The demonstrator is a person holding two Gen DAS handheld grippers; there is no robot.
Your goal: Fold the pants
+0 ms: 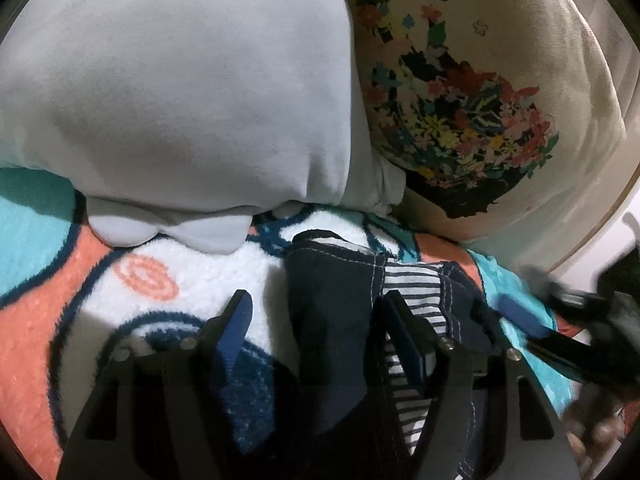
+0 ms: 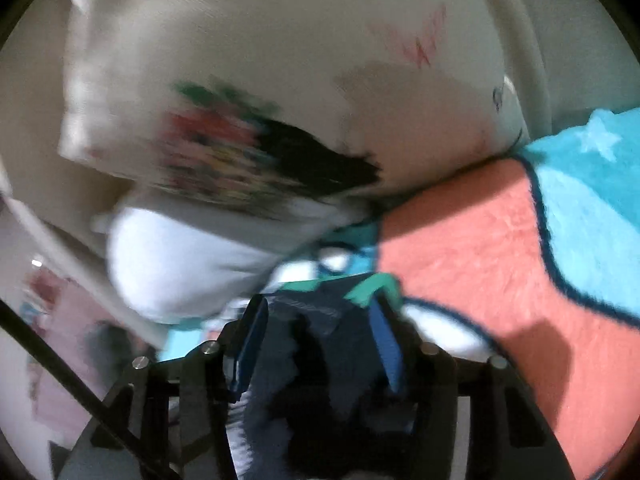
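Note:
The dark navy pants [image 1: 332, 312] with a striped white-and-navy lining lie bunched on a fleece blanket. In the left wrist view my left gripper [image 1: 316, 312] has its jaws spread wide with the pants fabric lying between them, not pinched. My right gripper's blue pad [image 1: 520, 316] shows blurred at the right of that view. In the right wrist view the right gripper [image 2: 320, 320] is open, with dark pants cloth [image 2: 316, 344] between its blue pads; the view is motion-blurred.
A pale grey pillow [image 1: 180, 92] and a cream pillow with a floral print [image 1: 472, 92] lie just beyond the pants. The blanket [image 2: 480, 248] is coral, teal and white. The bed edge and a black cable [image 2: 80, 392] show at the left of the right wrist view.

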